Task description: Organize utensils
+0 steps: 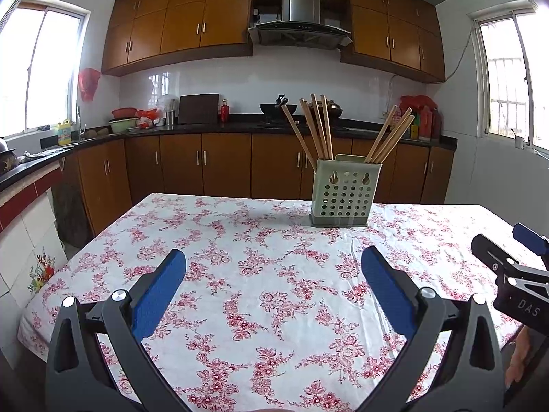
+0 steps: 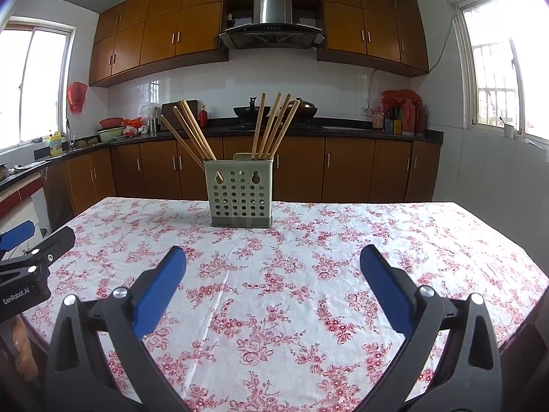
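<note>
a kitchen table covered in a white cloth with red flowers (image 2: pixel 274 292) fills both views, with wooden cabinets and a dark counter behind it. toward the far side of the table stands a pale green perforated utensil holder (image 2: pixel 238 194), upright on a grey base. wooden chopsticks (image 2: pixel 192 134) stick out of its top in two bunches, one leaning left from the left side, the other (image 2: pixel 272 125) leaning right from the right side; the divider between them is hard to make out, so two compartments is only a likely reading.

the left gripper (image 1: pixel 273 285) hovers low over the cloth, its blue-padded jaws spread wide with nothing between them. the right gripper (image 2: pixel 273 285) hovers beside it in the same way, jaws wide apart and empty. both point toward the holder, which is well apart from them. no loose utensil shows on the cloth.

the chopsticks look light, stiff and smooth, likely to swivel or slip in a loose pinch. a sensible hold would be across the bare shaft above the rim, pads square to it. the holder looks like light plastic and may tip or slide if a stick is dragged sideways.
</note>
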The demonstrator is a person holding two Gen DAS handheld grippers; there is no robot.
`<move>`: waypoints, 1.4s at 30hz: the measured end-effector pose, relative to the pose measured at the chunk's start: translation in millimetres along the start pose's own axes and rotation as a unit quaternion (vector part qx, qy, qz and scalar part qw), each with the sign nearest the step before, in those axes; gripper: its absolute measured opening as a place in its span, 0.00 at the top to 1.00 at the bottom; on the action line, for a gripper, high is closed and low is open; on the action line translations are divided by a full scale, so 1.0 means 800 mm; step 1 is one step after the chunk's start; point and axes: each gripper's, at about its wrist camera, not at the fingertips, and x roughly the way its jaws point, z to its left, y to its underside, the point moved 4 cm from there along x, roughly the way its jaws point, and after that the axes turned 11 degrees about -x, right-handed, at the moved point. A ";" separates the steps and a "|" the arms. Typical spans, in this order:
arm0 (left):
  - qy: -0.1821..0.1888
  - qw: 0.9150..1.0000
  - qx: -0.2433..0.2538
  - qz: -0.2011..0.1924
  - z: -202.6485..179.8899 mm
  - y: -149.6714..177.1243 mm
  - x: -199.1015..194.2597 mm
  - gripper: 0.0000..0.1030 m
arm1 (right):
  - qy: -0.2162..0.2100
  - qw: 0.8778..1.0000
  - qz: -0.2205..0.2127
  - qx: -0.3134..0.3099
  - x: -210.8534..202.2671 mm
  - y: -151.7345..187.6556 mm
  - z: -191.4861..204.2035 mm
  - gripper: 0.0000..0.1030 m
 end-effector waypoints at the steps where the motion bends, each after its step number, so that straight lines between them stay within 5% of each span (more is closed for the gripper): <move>1: 0.000 1.000 0.000 0.001 -0.001 0.000 0.000 0.02 | 0.000 1.000 0.001 0.001 0.000 0.000 0.000 0.04; 42: -0.001 1.000 -0.001 0.004 -0.003 0.001 0.000 0.02 | -0.002 1.000 0.008 0.006 0.002 0.004 -0.005 0.04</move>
